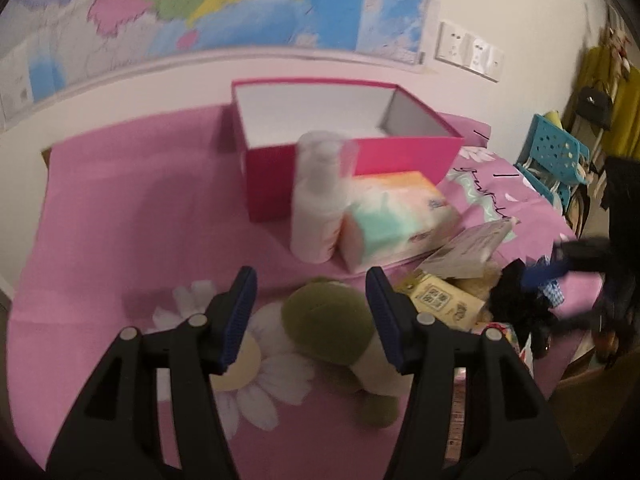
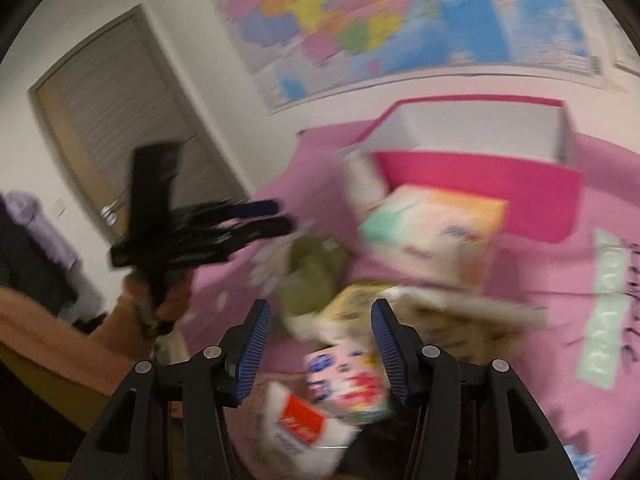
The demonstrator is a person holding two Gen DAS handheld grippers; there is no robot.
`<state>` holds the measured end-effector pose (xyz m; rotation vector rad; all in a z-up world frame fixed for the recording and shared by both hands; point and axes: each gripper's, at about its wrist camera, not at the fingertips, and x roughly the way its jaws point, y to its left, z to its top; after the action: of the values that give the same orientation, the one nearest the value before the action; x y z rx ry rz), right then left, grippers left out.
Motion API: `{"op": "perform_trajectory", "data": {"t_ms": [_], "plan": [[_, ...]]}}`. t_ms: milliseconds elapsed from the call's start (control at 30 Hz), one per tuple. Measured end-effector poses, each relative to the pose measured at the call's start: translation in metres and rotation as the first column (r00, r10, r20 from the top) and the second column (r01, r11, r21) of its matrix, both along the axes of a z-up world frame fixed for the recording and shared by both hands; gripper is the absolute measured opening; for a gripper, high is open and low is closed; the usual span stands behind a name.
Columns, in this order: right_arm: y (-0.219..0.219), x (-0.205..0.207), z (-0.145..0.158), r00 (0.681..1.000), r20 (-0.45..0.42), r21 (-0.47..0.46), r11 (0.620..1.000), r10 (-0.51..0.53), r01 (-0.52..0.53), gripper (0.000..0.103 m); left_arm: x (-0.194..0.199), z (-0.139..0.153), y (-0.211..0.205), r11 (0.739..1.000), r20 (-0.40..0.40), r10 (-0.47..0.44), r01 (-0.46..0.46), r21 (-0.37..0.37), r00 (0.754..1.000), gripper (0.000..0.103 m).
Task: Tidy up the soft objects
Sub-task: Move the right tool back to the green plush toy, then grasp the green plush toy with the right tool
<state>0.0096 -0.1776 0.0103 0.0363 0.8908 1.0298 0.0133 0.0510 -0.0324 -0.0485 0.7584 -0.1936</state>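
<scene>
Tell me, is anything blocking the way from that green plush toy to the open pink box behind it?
Yes. The white bottle and the pastel tissue pack stand on the bed right in front of the pink box, between it and the green plush toy. The open left gripper would probably have to lift the toy over them.

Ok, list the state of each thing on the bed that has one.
pink box: open, looks empty
tissue pack: lying flat, sealed
white roll: upright, beside the box
green plush toy: lying on the cover
left gripper: open, above the toy
right gripper: open, holding nothing
</scene>
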Motion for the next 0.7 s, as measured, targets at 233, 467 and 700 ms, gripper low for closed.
{"op": "perform_trajectory", "data": {"t_ms": [233,467,700], "plan": [[0.060,-0.016,-0.023,0.997,0.030,-0.089,0.994,0.069,-0.066,0.053,0.011,-0.015,0.005,0.999,-0.045,-0.025,0.024,-0.022,0.999,0.058],[0.082,-0.007,-0.036,0.998,0.064,-0.142,0.990,0.000,0.009,0.036,0.021,-0.027,0.007,0.997,-0.090,-0.066,0.061,-0.054,0.994,0.058],[0.074,0.008,-0.034,0.998,0.042,-0.084,0.995,-0.041,0.044,0.022,0.015,-0.027,0.026,0.989,-0.096,-0.079,0.066,-0.134,0.992,0.058]]}}
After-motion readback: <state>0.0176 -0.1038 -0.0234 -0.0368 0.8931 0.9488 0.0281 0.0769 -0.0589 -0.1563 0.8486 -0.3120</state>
